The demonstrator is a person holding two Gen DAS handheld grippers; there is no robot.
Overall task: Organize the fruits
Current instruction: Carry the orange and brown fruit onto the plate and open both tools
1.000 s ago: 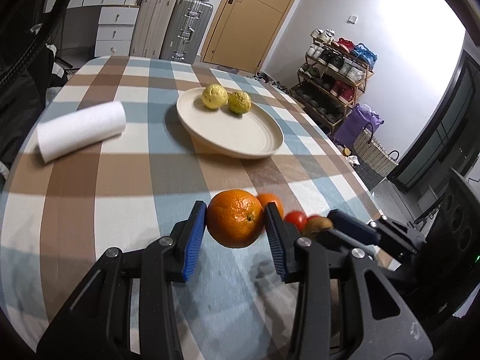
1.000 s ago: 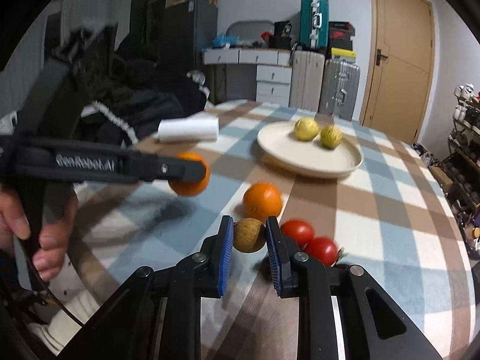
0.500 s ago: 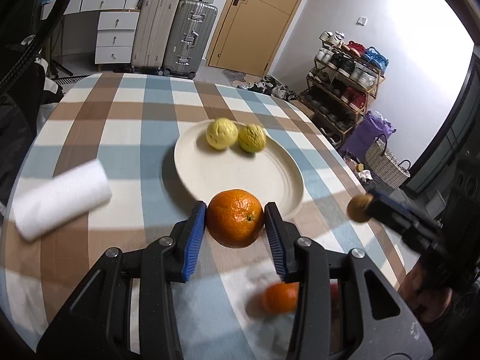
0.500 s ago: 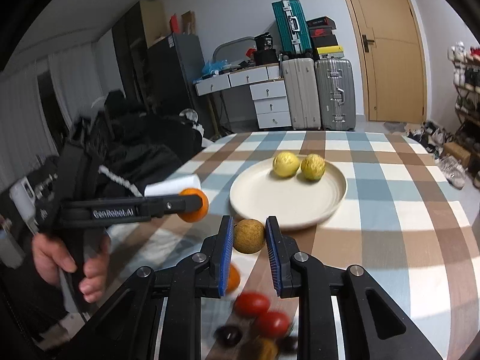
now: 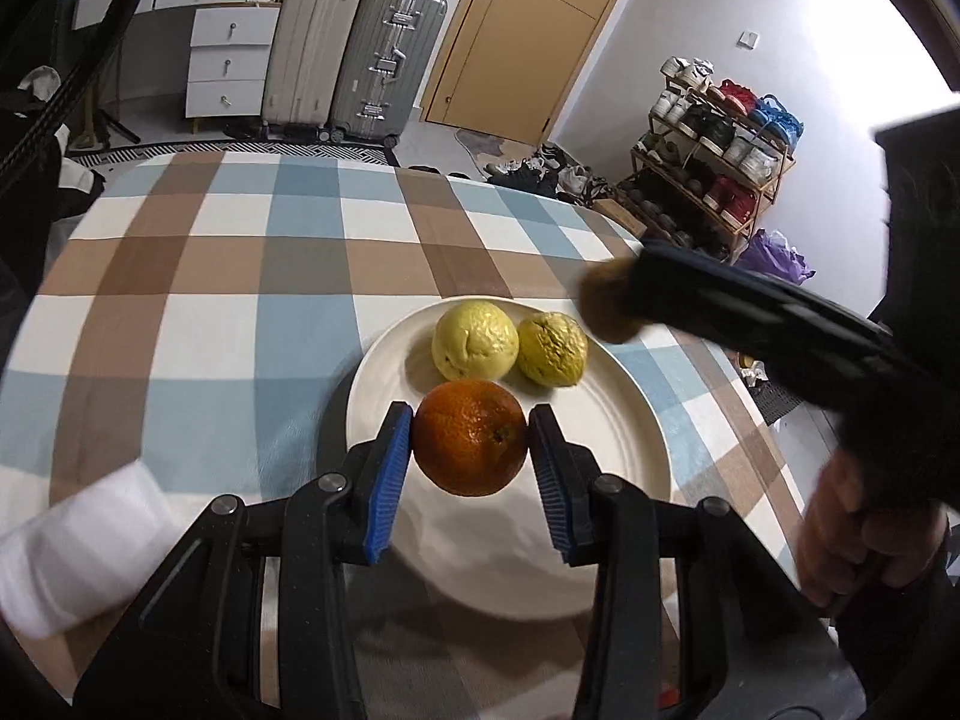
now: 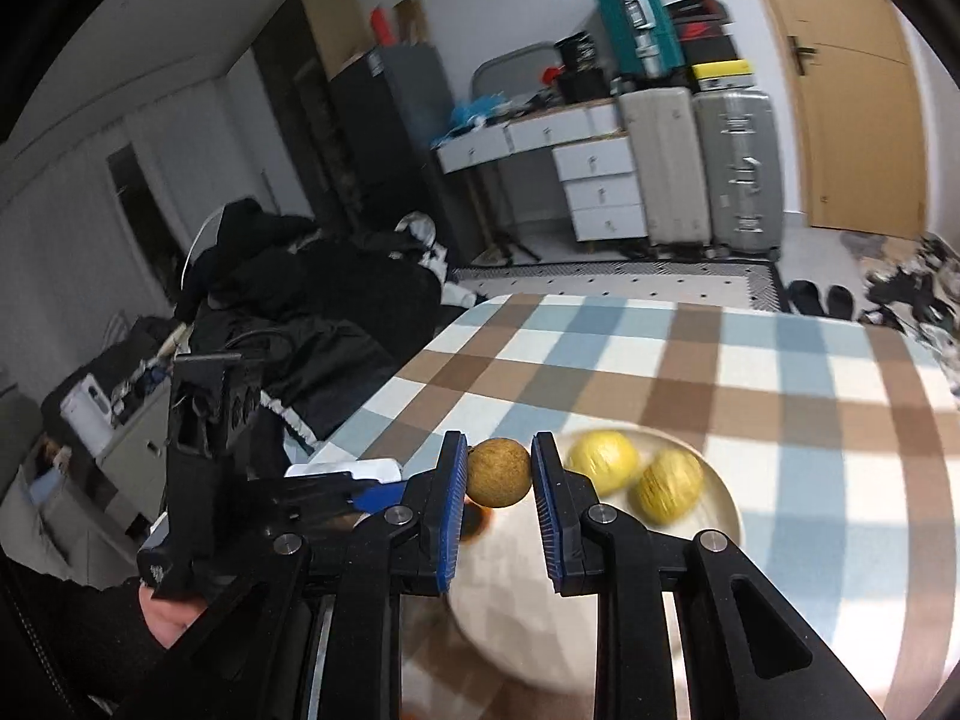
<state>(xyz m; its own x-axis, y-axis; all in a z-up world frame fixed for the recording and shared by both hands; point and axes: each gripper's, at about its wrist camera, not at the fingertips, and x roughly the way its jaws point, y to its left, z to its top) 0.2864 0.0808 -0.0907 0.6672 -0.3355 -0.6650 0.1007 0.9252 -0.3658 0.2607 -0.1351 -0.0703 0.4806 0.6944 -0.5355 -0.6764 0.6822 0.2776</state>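
While my left claw [image 5: 471,450] is clamped on the round, dimpled orange fruit [image 5: 470,435], w/ both blue pads touching its sides, my right claw [image 6: 498,483] pinches a small round brown-tan fruit [image 6: 498,471] the same way.

Left cam shows the orange just above the near half of the round cream ceramic plate [image 5: 624,438]; whether it touches the plate I can't tell. Its stem dimple faces the cam, a bit right. It's near-spherical, so no real long axis. Just beyond my left fingertips sit two wrinkled yellow fruits: the bigger pale one [image 5: 474,339] and, touching it on the right, the duller one [image 5: 552,349]. Right cam is blurred, but shows the same pair, [image 6: 602,461] and [image 6: 670,491], ahead-right of my right claw, on the plate [image 6: 723,501].

Only the left cam shows my right claw side-on, [image 5: 606,309], reaching in from the right w/ the brown fruit at its tip, over the plate's far-right rim, next to the duller yellow fruit. Only the right cam shows my left claw's black body [image 6: 204,456] to the left; the orange there is almost hidden behind my right claw's left finger.

A white paper-towel roll [image 5: 78,546] lies left of my left claw on the blue, brown and white checked tablecloth [image 5: 240,276]. Grey suitcases [image 5: 384,60] and a wooden door [image 5: 528,30] stand far ahead.
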